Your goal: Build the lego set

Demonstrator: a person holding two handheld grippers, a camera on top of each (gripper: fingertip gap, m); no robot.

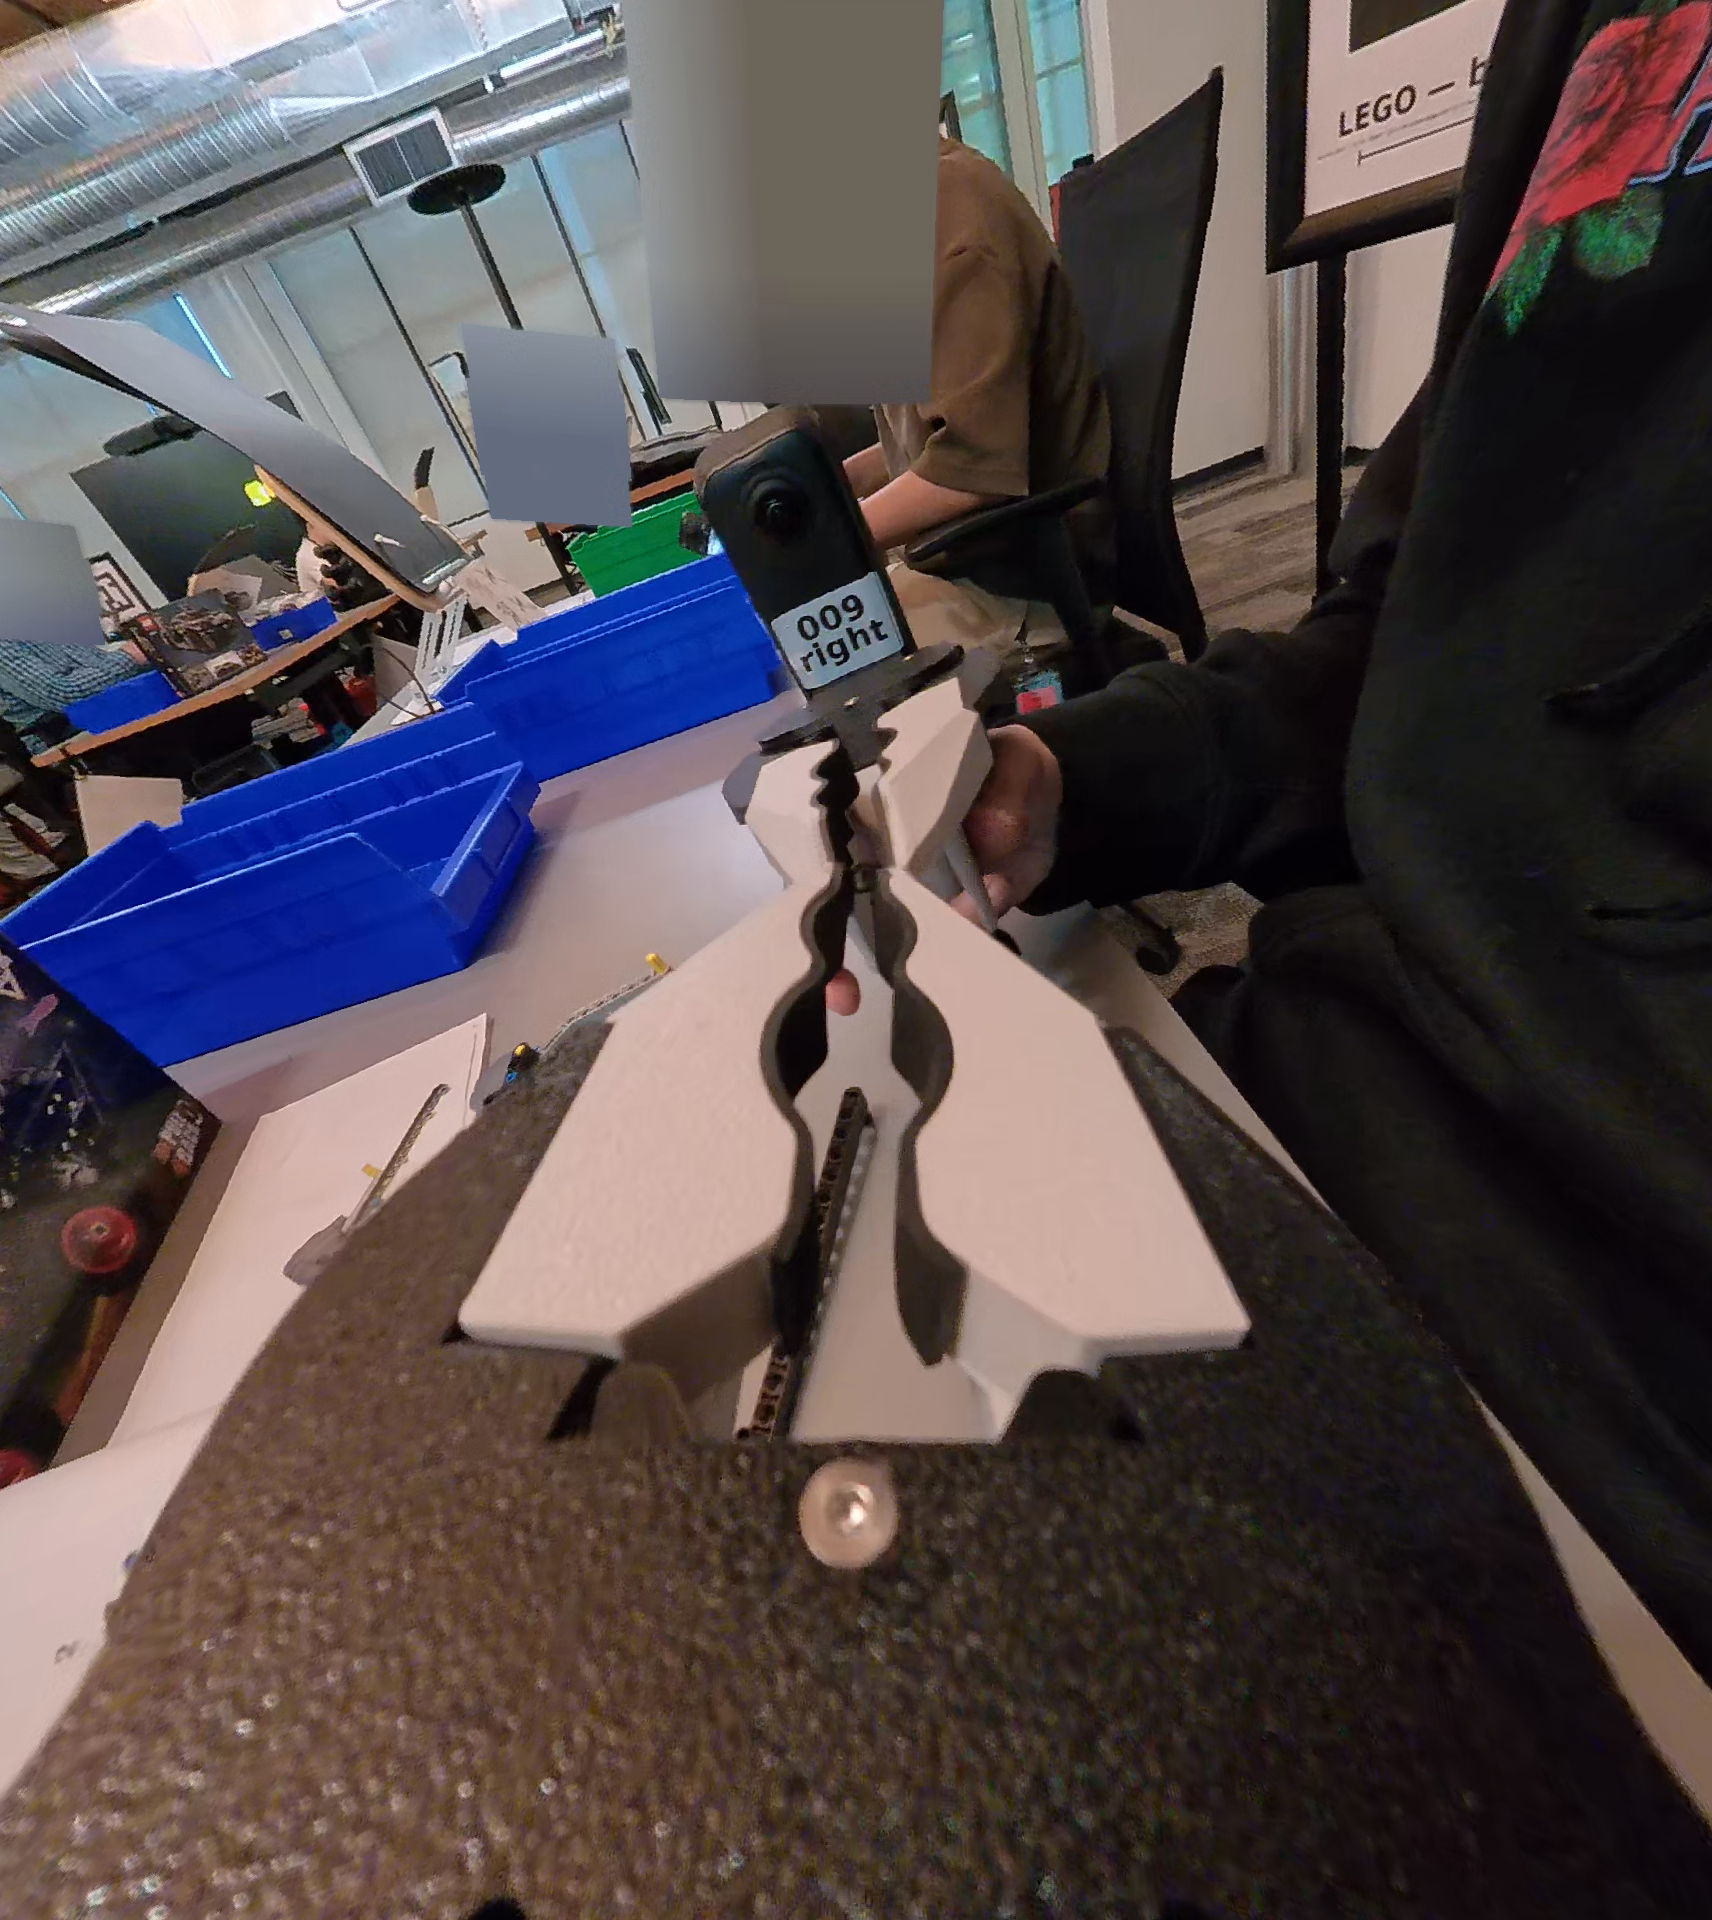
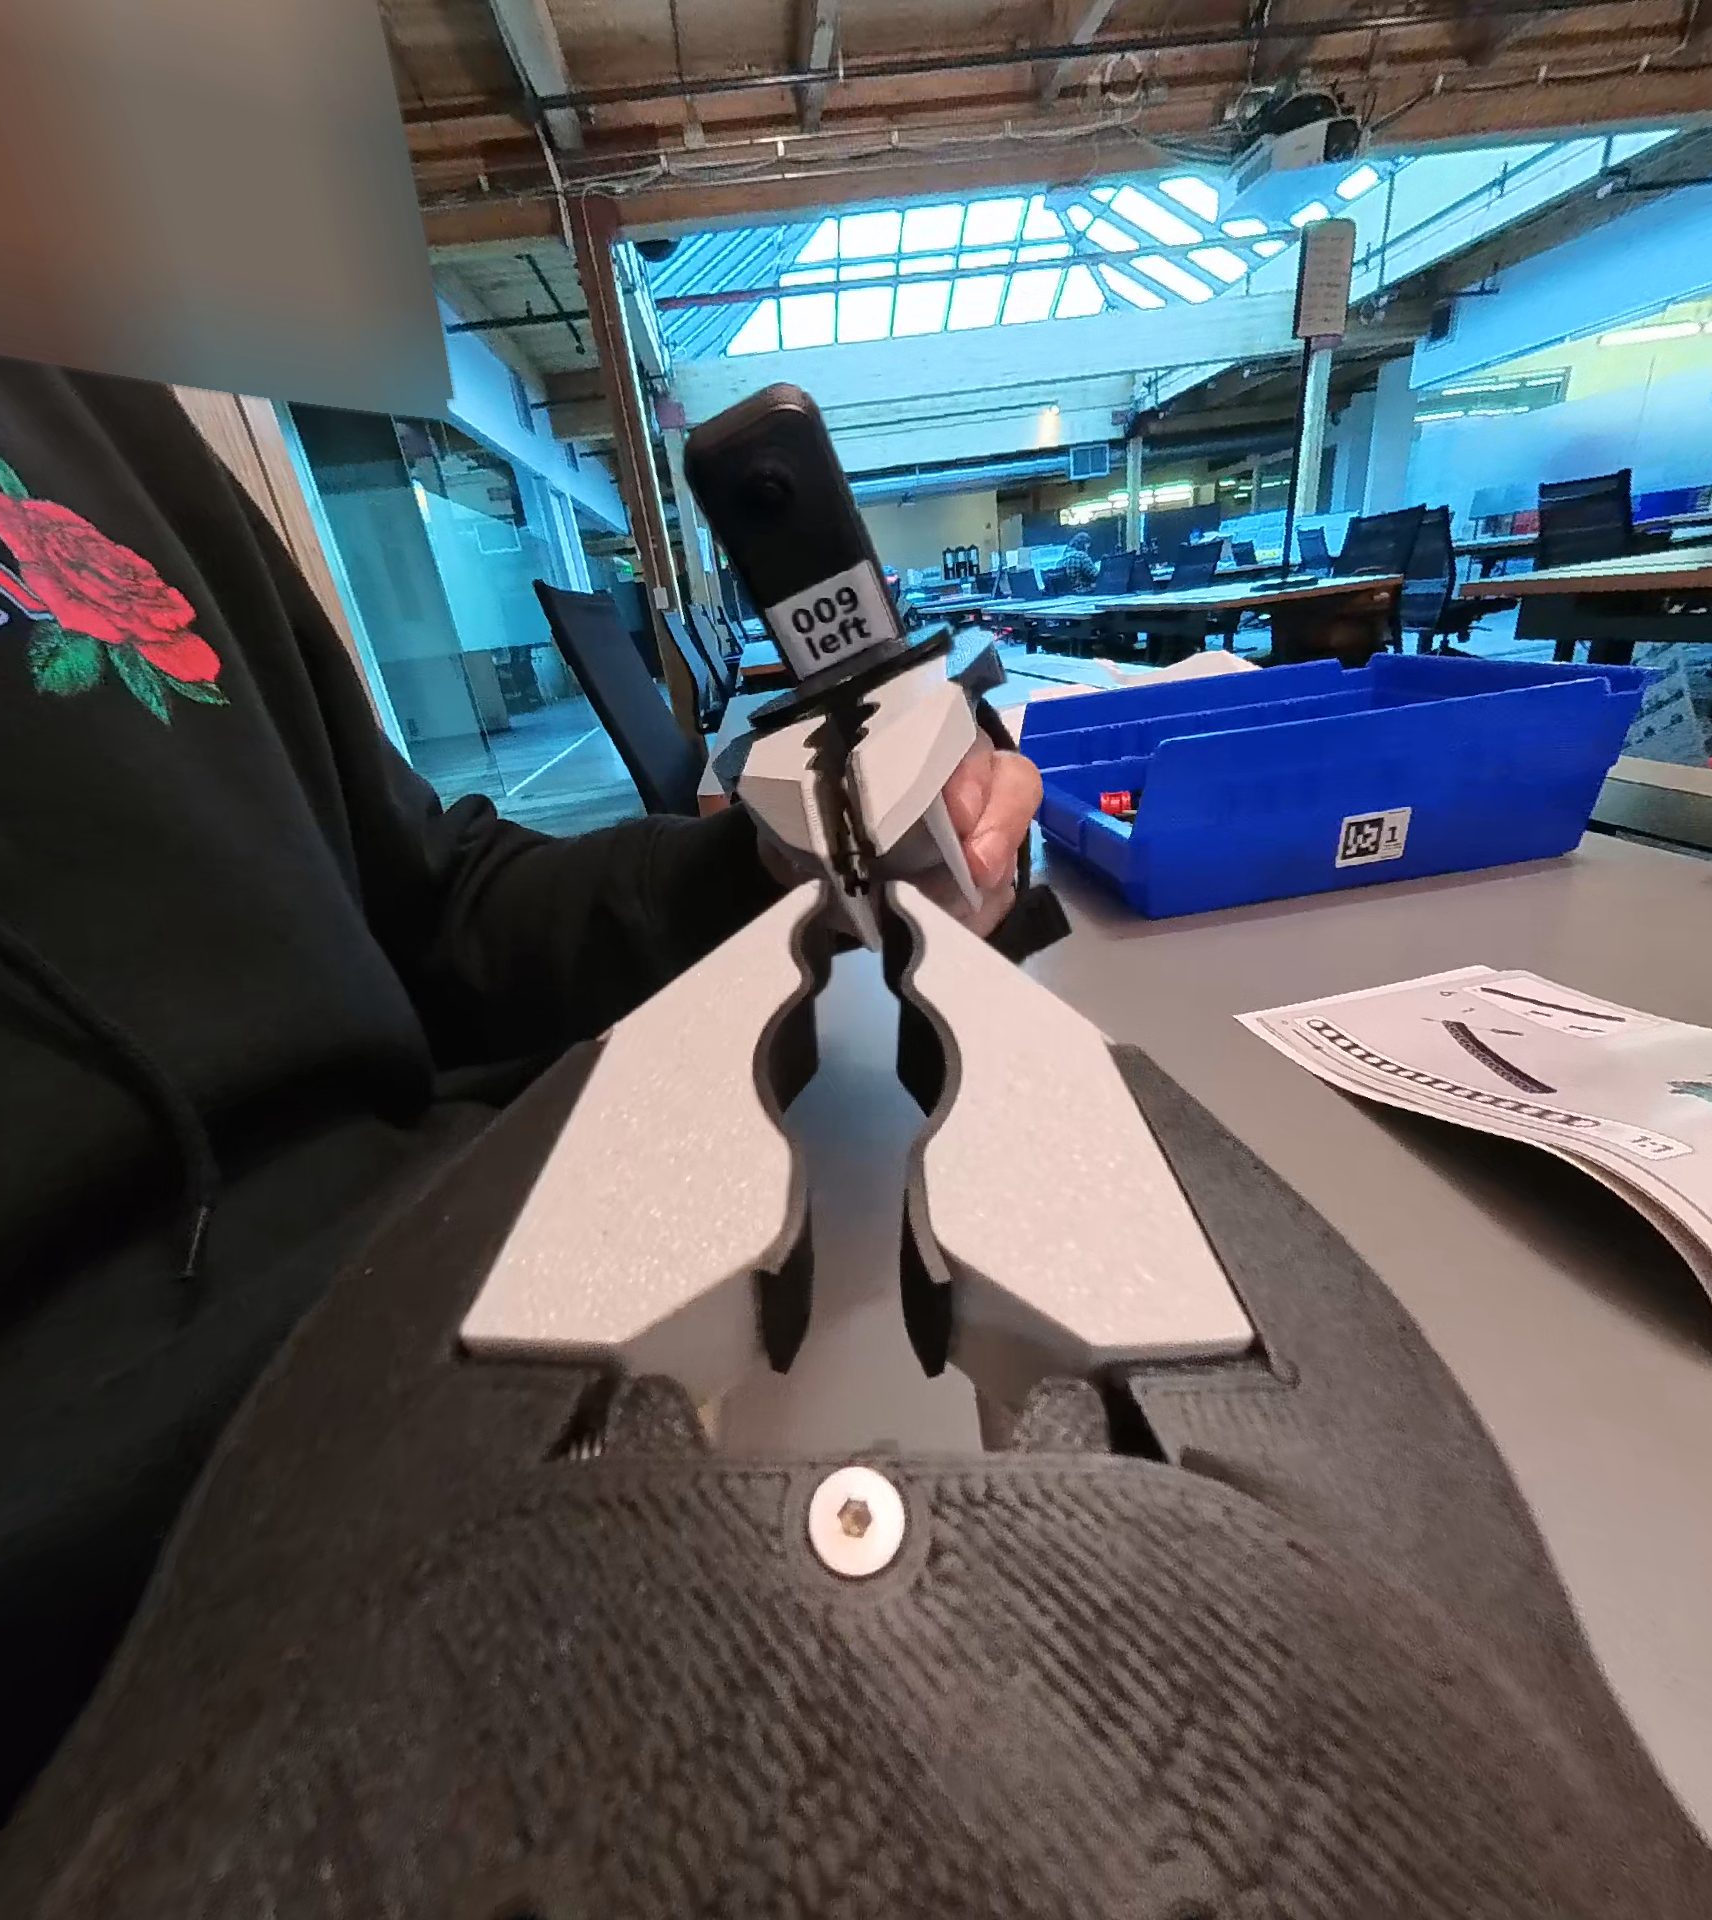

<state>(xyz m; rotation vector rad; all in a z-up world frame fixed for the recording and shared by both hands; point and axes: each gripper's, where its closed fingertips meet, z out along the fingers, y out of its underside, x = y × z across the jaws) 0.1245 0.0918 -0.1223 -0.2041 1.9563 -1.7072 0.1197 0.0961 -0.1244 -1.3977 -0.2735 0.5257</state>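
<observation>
Left wrist view: left gripper (image 1: 857,940) fingers closed on a long black perforated beam (image 1: 824,1236) lying lengthwise between them, clear of the worktop (image 1: 623,883). Judged light, rigid, slippery plastic; grip flat sides mid-length. Right wrist view: right gripper (image 2: 857,914) fingers nearly closed, tips meeting the left gripper's; whether they pinch the beam cannot be told.

My long black studded lego beam (image 1: 824,1236) runs lengthwise between my left gripper's (image 1: 857,883) nearly closed fingers (image 1: 665,1174), tilted slightly. A small dark piece (image 1: 862,878) sits pinched where both grippers' tips meet.
</observation>
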